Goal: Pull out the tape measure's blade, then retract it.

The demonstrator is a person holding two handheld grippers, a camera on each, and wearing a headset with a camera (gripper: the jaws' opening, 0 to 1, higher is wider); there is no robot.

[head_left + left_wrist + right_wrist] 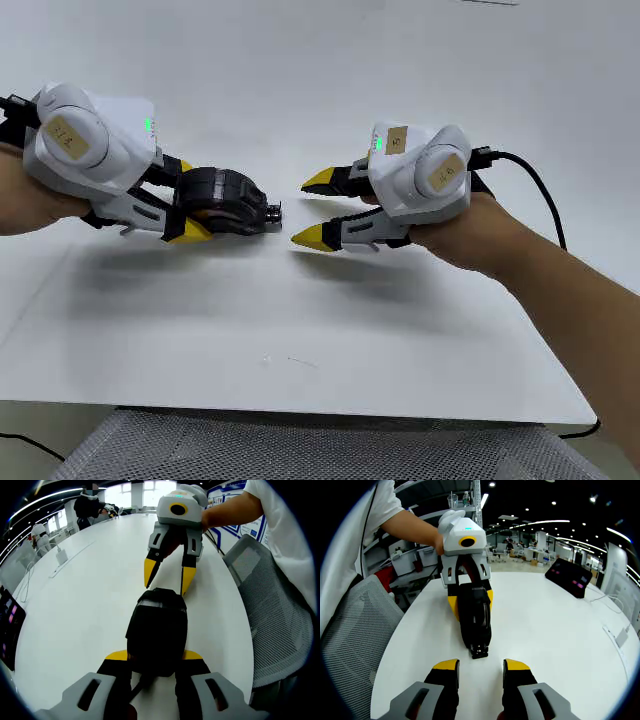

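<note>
A black, rounded plastic tape measure is clamped between the yellow-tipped jaws of the white-and-grey left gripper and is held over a smooth white table. The blade is wound in, and its small hook end is seen at the mouth of the case. The hook is pointed at the right gripper, whose jaws are spread apart with nothing held, just short of it. Tan stickers are borne by both housings; their writing cannot be read.
</note>
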